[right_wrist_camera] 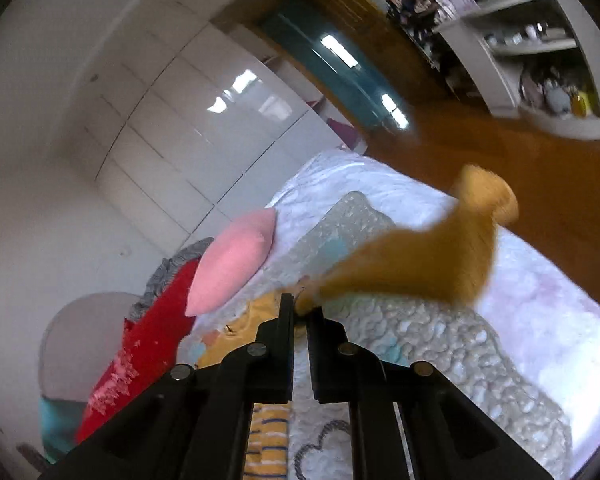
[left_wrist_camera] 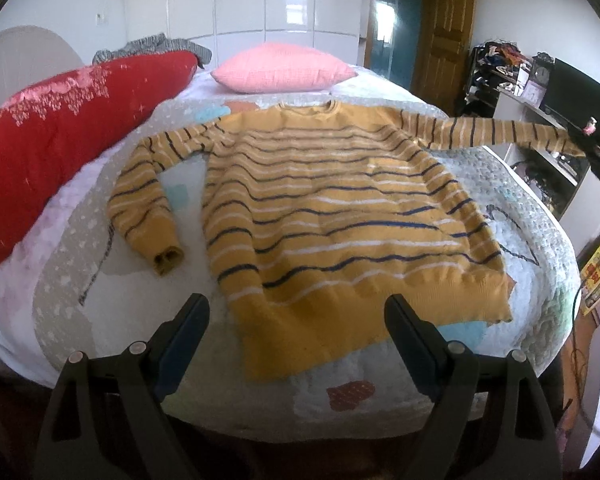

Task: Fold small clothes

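The mustard-yellow knitted sweater with navy and white stripes [left_wrist_camera: 332,216] lies flat on the pale quilted bedspread [left_wrist_camera: 540,216], near a pink pillow [left_wrist_camera: 284,68] and a red floral duvet [left_wrist_camera: 52,132]. The left gripper [left_wrist_camera: 296,312] hovers wide apart, empty, over the hem. The right gripper [right_wrist_camera: 302,308] is clamped on the raised sleeve cuff [right_wrist_camera: 440,248]. Glossy white wardrobe doors [left_wrist_camera: 260,0] stand behind.

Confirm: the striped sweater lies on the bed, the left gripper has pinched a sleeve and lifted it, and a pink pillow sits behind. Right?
Wrong gripper. The right gripper has pinched the sleeve, as the right wrist view shows; the left gripper is open. Sweater, bed, pillow are correct.
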A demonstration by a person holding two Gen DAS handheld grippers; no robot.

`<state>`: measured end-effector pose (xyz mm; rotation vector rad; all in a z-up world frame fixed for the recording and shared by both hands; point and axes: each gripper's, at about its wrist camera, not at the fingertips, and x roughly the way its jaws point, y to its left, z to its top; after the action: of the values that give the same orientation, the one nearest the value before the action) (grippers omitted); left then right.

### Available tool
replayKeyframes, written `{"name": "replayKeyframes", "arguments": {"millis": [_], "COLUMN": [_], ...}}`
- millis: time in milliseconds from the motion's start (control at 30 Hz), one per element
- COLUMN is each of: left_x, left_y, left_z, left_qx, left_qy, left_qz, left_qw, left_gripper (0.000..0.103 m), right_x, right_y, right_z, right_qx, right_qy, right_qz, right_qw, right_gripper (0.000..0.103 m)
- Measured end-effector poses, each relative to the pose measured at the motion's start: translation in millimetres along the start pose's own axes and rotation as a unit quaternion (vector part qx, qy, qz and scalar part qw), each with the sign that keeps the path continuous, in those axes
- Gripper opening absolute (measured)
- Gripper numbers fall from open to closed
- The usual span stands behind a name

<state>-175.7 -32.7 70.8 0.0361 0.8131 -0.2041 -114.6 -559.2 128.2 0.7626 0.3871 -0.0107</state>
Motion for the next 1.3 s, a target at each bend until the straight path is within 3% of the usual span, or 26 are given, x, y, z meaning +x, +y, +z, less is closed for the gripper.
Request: {"name": "replayKeyframes", "arguments": {"millis": [133,233,367,433,567,700,1000,1167,1300], "left_x": [5,0,-1,0,2,4,10,13,17], "left_y": [-4,-6,-6,-7,-5,-3,4,7,11], "left_z": [-3,-2,-3,-4,-6,-8,-11,-12,-13], "left_qx": [0.002,0.004,0.004,0.005,0.003,0.004,0.004,-0.001,-0.005], "left_qy": [0.015,0.006,0.004,0.008,0.010,0.009,0.020,0.025,0.030], "left_qz": [0.002,0.007,0.008,0.011,0.016,0.031,0.049,0.042,0.035], "left_qw": [0.9999,1.0000,1.0000,0.9999,0.9998,0.9995,0.9986,0.9988,0.9989], "left_gripper": [0.088,0.088,0.088,0.088,0.088,0.088,0.088,0.088,0.088], "right_x": [17,10,5,3,-1,6,18,19,11], "right_y": [-45,-91,-112,-113,-105,-88,-77,-78,-97], "right_z": [-44,-78,-99,-103,-100,-106,-119,-119,-117], "right_qx": [0.030,0.084,0.102,0.107,0.090,0.073,0.068,0.071,0.131], "right_qy": [0.057,0.087,0.103,0.102,0.094,0.096,0.107,0.102,0.075], "right_qz": [-0.061,-0.075,-0.078,-0.074,-0.075,-0.079,-0.074,-0.061,-0.028], "right_qw": [0.996,0.990,0.986,0.986,0.989,0.990,0.989,0.990,0.988], "right_gripper": [0.010,0.010,0.010,0.012,0.040,0.052,0.061,0.065,0.065]}}
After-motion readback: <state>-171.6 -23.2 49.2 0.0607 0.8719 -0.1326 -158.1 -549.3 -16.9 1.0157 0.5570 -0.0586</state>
